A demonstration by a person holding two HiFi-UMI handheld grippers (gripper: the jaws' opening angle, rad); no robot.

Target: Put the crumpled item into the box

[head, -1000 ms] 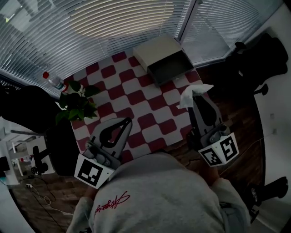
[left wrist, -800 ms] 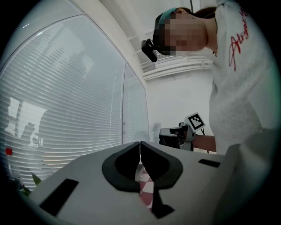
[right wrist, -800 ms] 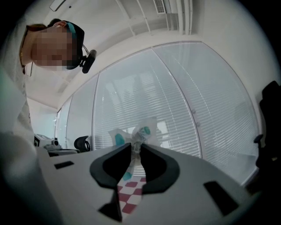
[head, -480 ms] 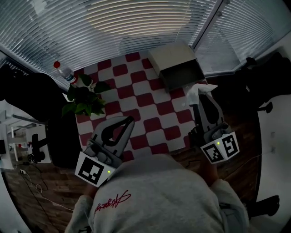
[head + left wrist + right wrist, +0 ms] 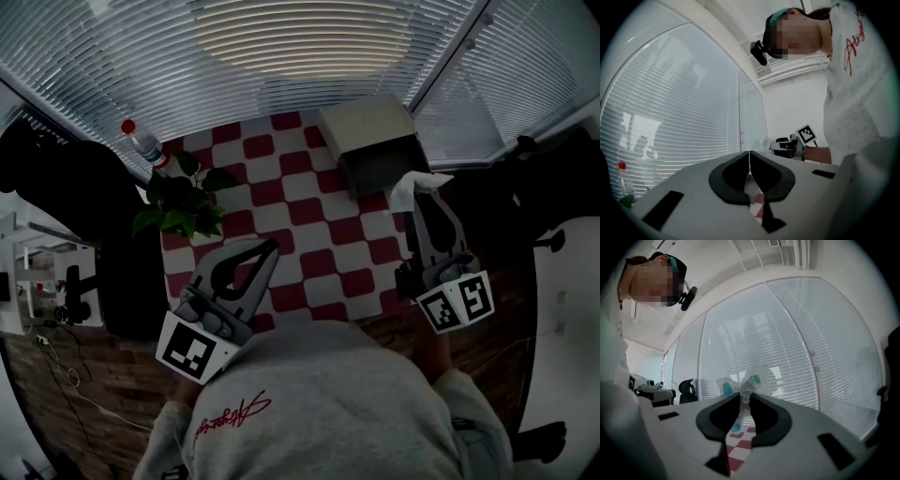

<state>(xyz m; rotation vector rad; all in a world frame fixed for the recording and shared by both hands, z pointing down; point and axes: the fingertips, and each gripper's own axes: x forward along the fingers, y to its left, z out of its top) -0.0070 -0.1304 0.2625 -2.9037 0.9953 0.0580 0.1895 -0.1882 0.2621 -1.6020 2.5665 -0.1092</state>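
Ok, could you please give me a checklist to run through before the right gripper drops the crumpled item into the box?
1. Crumpled item clamped in the right gripper: ok.
2. Box open, with no lid over it: ok.
3. Item above the opening: not ok; in the head view it shows at the box's near right corner.
4. Left gripper shut, empty and away from the box: ok.
5. Plant and bottle out of the way, far to the left of the box: ok.
6. Room inside the box: cannot tell; its interior is dark.
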